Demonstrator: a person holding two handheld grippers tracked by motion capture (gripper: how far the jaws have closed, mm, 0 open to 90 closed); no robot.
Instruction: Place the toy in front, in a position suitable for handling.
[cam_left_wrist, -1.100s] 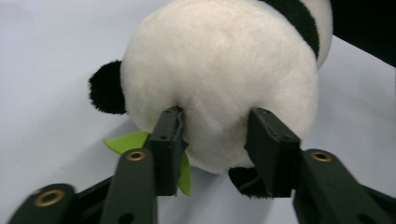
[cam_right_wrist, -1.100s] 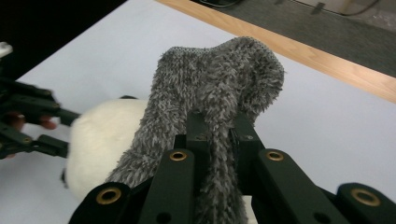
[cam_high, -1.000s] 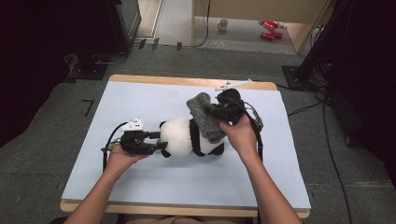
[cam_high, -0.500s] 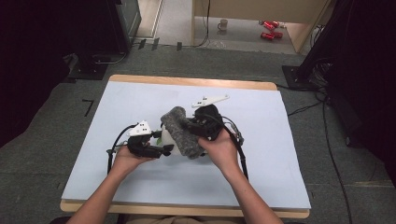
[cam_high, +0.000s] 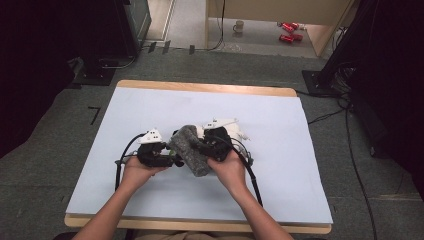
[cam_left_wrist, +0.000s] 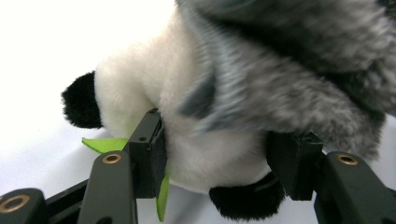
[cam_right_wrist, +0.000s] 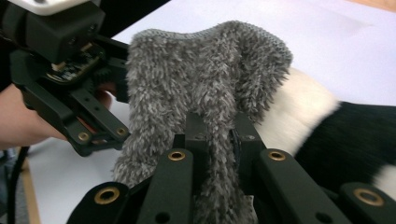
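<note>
A black-and-white panda plush (cam_left_wrist: 140, 88) with a green felt leaf (cam_left_wrist: 105, 143) lies on the white table mat (cam_high: 280, 125). My left gripper (cam_left_wrist: 219, 149) has just been closing its jaws, and its pads now press on both sides of the panda's white body. My right gripper (cam_right_wrist: 219, 135) is shut on a grey fuzzy cloth (cam_right_wrist: 201, 70), pinching a fold of it. In the high view the grey cloth (cam_high: 190, 150) drapes over the panda between the left gripper (cam_high: 178, 161) and the right gripper (cam_high: 201, 149), hiding most of the plush.
The mat lies on a wooden table whose edge (cam_high: 210, 87) runs along the far side. Cables (cam_high: 252, 177) trail from both grippers toward the person. Bare mat stretches to the left, right and far side of the hands.
The right hand has come down and to the left with the grey cloth, which now lies over the panda. The left hand has stayed in place at the panda.
</note>
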